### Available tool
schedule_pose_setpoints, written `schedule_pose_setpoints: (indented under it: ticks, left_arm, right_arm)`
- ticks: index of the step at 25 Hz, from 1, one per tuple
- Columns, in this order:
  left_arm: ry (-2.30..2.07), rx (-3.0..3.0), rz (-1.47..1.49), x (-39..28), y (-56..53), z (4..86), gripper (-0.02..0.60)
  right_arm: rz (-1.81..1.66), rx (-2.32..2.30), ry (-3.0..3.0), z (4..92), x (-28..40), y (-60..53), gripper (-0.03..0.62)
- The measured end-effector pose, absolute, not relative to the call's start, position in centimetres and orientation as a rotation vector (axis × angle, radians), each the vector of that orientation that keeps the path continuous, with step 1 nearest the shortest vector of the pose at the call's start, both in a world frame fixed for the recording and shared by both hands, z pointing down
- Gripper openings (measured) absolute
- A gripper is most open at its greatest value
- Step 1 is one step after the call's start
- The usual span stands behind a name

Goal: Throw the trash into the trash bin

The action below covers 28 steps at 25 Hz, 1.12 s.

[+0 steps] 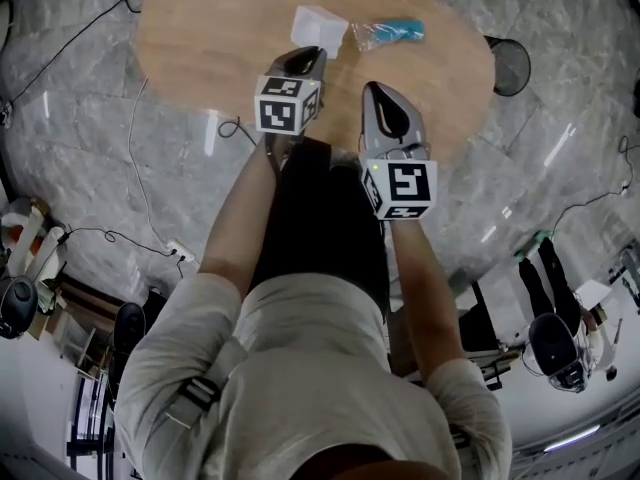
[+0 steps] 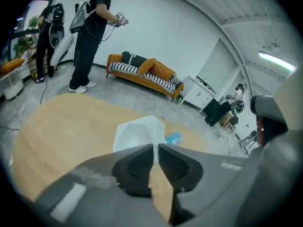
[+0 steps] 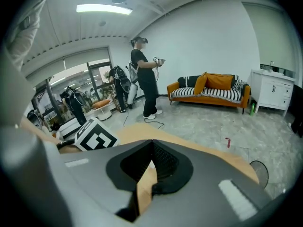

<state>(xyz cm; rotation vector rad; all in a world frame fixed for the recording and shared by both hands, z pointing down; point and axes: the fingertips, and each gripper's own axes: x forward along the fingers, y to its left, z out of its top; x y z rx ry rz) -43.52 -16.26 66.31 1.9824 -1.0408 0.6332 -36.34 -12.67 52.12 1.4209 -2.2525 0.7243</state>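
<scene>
A white plastic container (image 1: 318,23) (image 2: 137,132) lies on the far part of a round wooden table (image 1: 210,38). Beside it on the right is a blue wrapper in clear film (image 1: 392,32) (image 2: 173,138). My left gripper (image 1: 308,53) (image 2: 155,148) reaches the container's near edge. Its jaws are drawn in to a thin slit, and the white edge fills that slit. My right gripper (image 1: 376,90) (image 3: 152,144) hovers over the table's near side, tips together, with nothing between them. A black mesh trash bin (image 1: 510,65) (image 3: 259,173) stands on the floor to the table's right.
The floor is grey marble with cables (image 1: 140,198) trailing left of the table. A person (image 2: 92,37) (image 3: 144,79) stands beyond the table. An orange sofa (image 2: 142,72) (image 3: 208,91) lines the far wall. Equipment stands (image 1: 560,338) sit behind me.
</scene>
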Motion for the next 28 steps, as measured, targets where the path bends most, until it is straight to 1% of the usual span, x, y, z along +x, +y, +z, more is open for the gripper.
schedule_pose_setpoints:
  ticks: [5,12,24,28]
  left_arm:
    - [-1.048,2.082,0.688,-41.6,-14.4,61.2,0.057]
    - [-1.047,2.288,0.684,-36.9,-11.9,51.8,0.058]
    - [-0.910,2.634,0.620,-25.9,-5.8,38.5,0.058]
    - [-0.835,2.708,0.596,-21.9,-2.1,36.0,0.058]
  right_arm:
    - [0.699,1.479,-2.242,49.0,-34.8,-10.7,0.008]
    - [0.667,1.668,-2.230,43.2,-31.4,-7.4,0.008]
    - [0.545,2.042,-2.103,34.6,-21.7,1.4,0.008]
    - [0.510,2.170,-2.022,32.9,-17.6,5.0,0.008]
